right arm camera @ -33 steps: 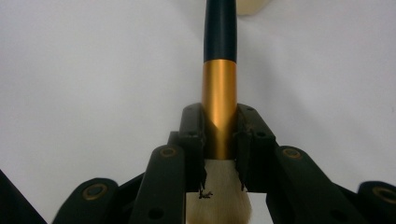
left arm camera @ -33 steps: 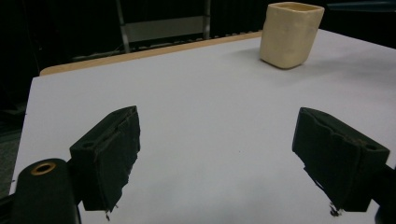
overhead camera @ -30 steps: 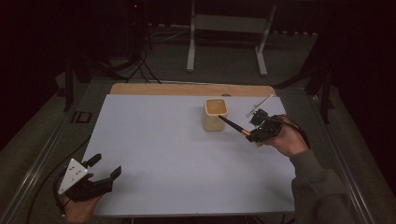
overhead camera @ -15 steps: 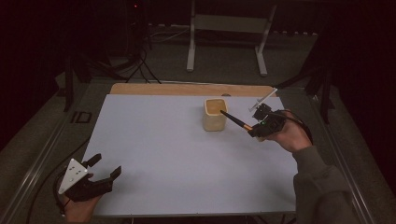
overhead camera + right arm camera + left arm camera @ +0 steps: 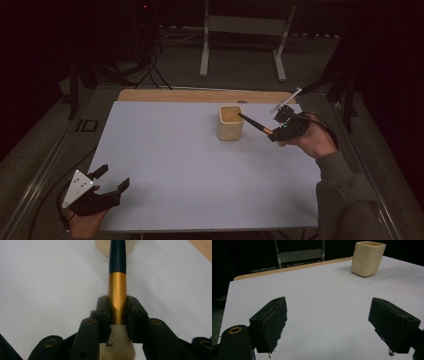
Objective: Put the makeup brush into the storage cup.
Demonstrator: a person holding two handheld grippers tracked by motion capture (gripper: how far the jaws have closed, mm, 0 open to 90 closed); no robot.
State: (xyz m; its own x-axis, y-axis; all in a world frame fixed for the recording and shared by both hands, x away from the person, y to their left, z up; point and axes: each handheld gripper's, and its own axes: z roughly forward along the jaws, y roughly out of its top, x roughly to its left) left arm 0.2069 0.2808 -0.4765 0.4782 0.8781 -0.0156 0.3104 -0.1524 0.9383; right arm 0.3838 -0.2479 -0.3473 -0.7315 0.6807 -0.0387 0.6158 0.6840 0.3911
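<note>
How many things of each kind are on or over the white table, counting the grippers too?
Cream square cups: 1
Brushes with black handle, gold ferrule and pale bristles: 1, clamped in the right gripper
Black two-jaw grippers: 2, the left gripper open and holding nothing
Total: 4

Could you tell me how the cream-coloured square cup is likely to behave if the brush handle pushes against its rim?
The cream-coloured square cup stands taller than it is wide, so a push at the rim would probably tip it rather than slide it. It looks empty and light. The black-and-gold brush, clamped in the right gripper, appears stiff enough to pass the push on.
</note>
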